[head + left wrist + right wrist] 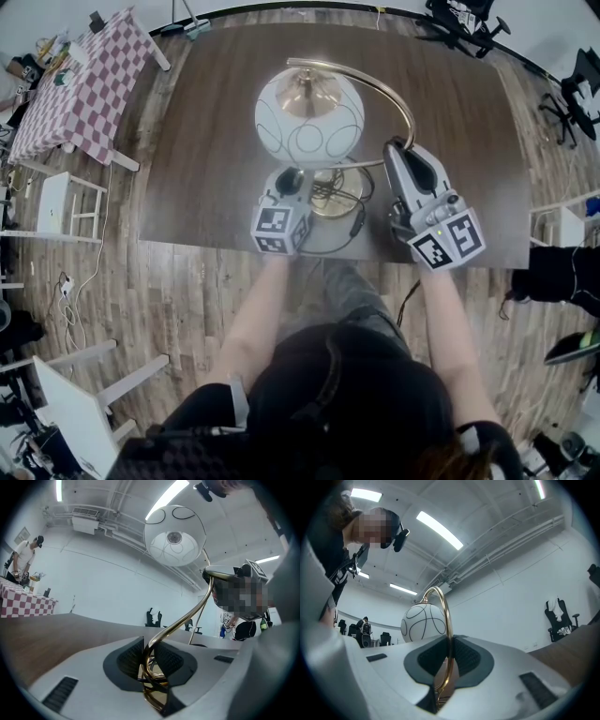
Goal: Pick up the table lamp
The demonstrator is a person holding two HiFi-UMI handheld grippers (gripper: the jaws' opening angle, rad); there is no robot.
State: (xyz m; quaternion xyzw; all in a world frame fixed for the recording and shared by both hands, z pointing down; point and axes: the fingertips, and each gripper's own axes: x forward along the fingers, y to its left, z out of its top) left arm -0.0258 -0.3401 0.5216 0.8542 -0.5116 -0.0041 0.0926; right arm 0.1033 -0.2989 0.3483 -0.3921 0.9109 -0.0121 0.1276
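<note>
The table lamp has a white globe shade (309,117) with thin black lines, a curved brass arm (398,94) and a round brass base (335,194) near the front edge of the dark table (220,141). My left gripper (298,174) is low beside the base; its pads are closed on the brass stem (159,641), with the globe (174,536) above. My right gripper (395,147) is shut on the arm's right side; the brass rod (446,620) runs up between its pads to the globe (423,623). Whether the base is touching the table, I cannot tell.
A black cable (357,223) loops round the base. A table with a checked cloth (80,80) stands at the far left, white stools (56,202) beside it. Office chairs (464,23) stand beyond the table's far right corner. A person (22,557) is at the checked table.
</note>
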